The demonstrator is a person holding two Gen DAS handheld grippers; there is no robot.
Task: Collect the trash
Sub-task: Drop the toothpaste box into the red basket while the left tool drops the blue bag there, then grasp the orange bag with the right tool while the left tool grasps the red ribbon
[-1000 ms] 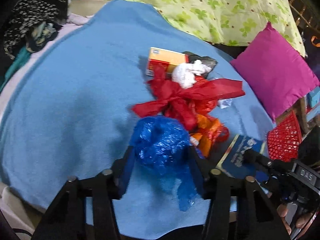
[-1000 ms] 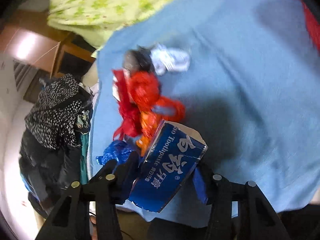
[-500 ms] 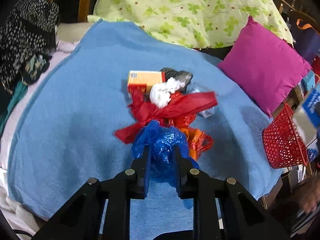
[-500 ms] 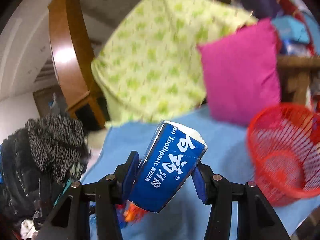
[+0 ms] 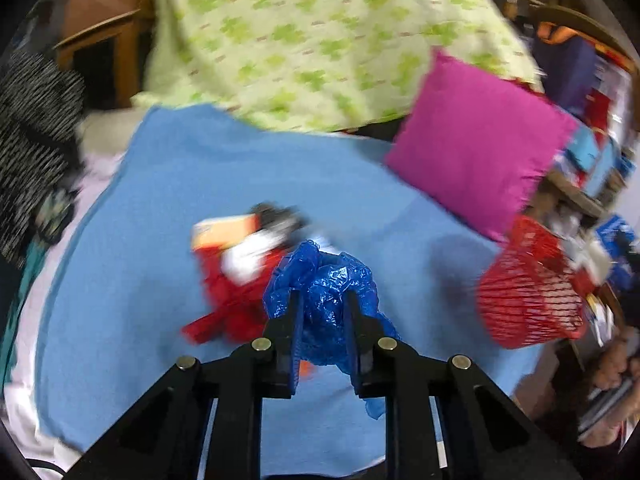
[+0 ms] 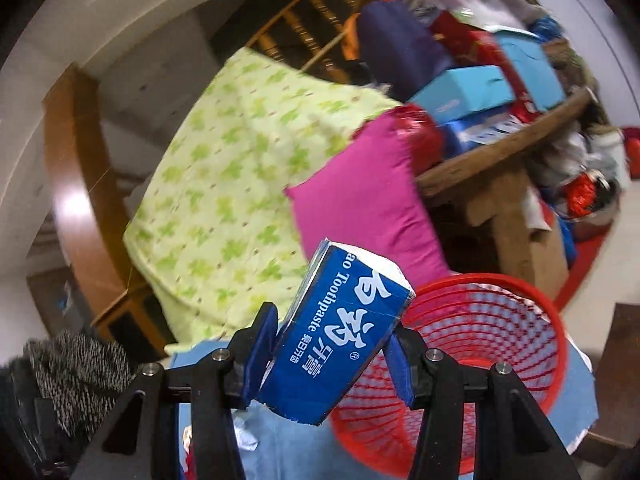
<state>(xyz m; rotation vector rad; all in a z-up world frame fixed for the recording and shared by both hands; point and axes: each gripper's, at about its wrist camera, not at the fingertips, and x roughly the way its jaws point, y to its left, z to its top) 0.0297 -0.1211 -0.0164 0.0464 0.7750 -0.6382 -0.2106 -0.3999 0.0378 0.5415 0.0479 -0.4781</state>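
Observation:
My left gripper (image 5: 322,304) is shut on a crumpled blue plastic bag (image 5: 324,280) and holds it above the blue blanket (image 5: 160,216). Behind it lie a red plastic bag (image 5: 232,300), white crumpled paper (image 5: 250,256), an orange box (image 5: 222,230) and a dark wrapper (image 5: 280,218). My right gripper (image 6: 332,328) is shut on a blue toothpaste box (image 6: 340,332), held just left of and above the red mesh basket (image 6: 480,344). The basket also shows in the left wrist view (image 5: 528,292) at the blanket's right edge.
A magenta pillow (image 5: 476,148) and a green-patterned quilt (image 5: 312,40) lie at the back of the bed. Dark clothes (image 5: 32,140) pile at the left. A cluttered wooden table (image 6: 500,148) stands behind the basket.
My left gripper has lifted the blue bag and swung right toward the basket. My right gripper has carried the toothpaste box closer to the basket's rim.

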